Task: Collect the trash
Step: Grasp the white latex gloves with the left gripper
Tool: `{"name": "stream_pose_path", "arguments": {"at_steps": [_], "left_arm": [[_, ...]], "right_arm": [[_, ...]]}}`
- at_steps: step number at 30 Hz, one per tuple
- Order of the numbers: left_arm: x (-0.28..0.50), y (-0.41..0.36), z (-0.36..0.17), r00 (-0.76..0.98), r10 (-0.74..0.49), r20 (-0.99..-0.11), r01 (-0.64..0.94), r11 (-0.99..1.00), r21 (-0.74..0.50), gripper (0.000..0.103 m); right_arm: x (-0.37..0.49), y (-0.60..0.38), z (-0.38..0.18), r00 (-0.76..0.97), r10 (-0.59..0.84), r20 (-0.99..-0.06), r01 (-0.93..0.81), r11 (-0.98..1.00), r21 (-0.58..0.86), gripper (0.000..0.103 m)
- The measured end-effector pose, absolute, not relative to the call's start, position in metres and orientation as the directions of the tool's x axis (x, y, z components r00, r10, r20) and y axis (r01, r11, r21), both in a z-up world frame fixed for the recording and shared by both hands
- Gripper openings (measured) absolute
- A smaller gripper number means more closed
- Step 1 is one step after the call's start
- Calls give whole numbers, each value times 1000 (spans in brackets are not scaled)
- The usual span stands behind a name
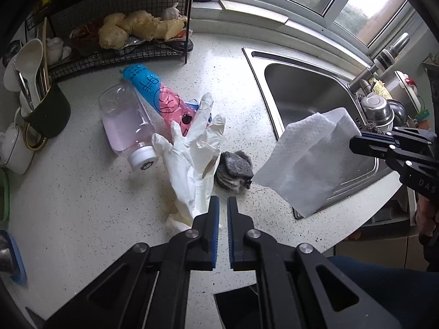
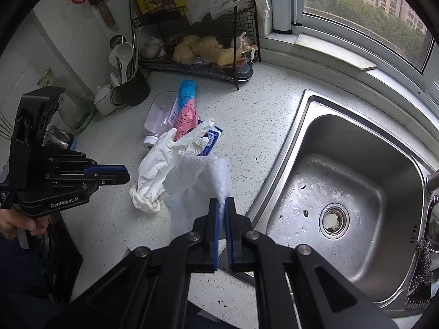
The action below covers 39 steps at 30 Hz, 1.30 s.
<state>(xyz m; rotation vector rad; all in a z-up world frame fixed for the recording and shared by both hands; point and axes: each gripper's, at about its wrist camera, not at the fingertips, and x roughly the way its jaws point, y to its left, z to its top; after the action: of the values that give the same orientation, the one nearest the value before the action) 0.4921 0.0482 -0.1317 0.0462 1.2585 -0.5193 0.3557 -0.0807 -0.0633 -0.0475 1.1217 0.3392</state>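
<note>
A white paper towel (image 2: 197, 181) hangs above the speckled counter (image 1: 82, 192), and my right gripper (image 2: 222, 201) is shut on its edge; it also shows in the left wrist view, the paper towel (image 1: 310, 164) dangling from the right gripper (image 1: 352, 144) near the sink's corner. My left gripper (image 1: 222, 200) is shut with nothing between its pads, just right of a crumpled white rubber glove (image 1: 192, 159) lying on the counter. Beyond the glove lie a clear bottle of pinkish liquid (image 1: 126, 126), a pink and blue wrapper (image 1: 162, 96) and a grey scouring pad (image 1: 234, 170).
A steel sink (image 2: 406, 164) fills the right side, with a faucet (image 1: 384, 60) behind it. A black wire rack (image 1: 137, 52) with ginger stands at the back. A dark utensil cup (image 1: 46, 112) and a white mug (image 1: 13, 148) stand at left. A hand (image 2: 16, 223) holds the left gripper (image 2: 127, 174).
</note>
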Motion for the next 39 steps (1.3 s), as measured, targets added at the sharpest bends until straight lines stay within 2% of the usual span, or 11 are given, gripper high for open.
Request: {"name": "stream_pose_path", "arguments": {"at_steps": [9, 11, 13, 15, 21, 32, 37, 38, 39], "left_arm": [[500, 58, -181, 116, -380, -918, 352, 880, -320, 4], [502, 54, -192, 103, -355, -929, 373, 880, -295, 5], [503, 51, -199, 87, -333, -939, 381, 882, -278, 15], [502, 51, -202, 70, -328, -942, 384, 881, -278, 38], [504, 59, -207, 61, -324, -944, 366, 887, -281, 58], [539, 54, -230, 101, -223, -969, 398, 902, -166, 58], [550, 48, -230, 105, -266, -958, 407, 891, -203, 58], [551, 48, -230, 107, -270, -957, 404, 891, -206, 57], [553, 48, -229, 107, -276, -955, 400, 891, -213, 50]], "right_arm": [[344, -84, -64, 388, 241, -890, -282, 950, 135, 4], [343, -85, -66, 382, 233, -894, -276, 952, 130, 4], [342, -85, -68, 375, 221, -900, -267, 956, 124, 4], [341, -86, -72, 367, 217, -905, -256, 959, 126, 4], [345, -86, -83, 343, 215, -914, -227, 964, 142, 4], [357, -73, -90, 321, 222, -921, -232, 961, 151, 4], [360, -73, -91, 317, 219, -923, -227, 962, 150, 4], [361, -73, -91, 317, 218, -923, -226, 963, 150, 4], [361, -73, -91, 317, 218, -923, -223, 963, 151, 4]]}}
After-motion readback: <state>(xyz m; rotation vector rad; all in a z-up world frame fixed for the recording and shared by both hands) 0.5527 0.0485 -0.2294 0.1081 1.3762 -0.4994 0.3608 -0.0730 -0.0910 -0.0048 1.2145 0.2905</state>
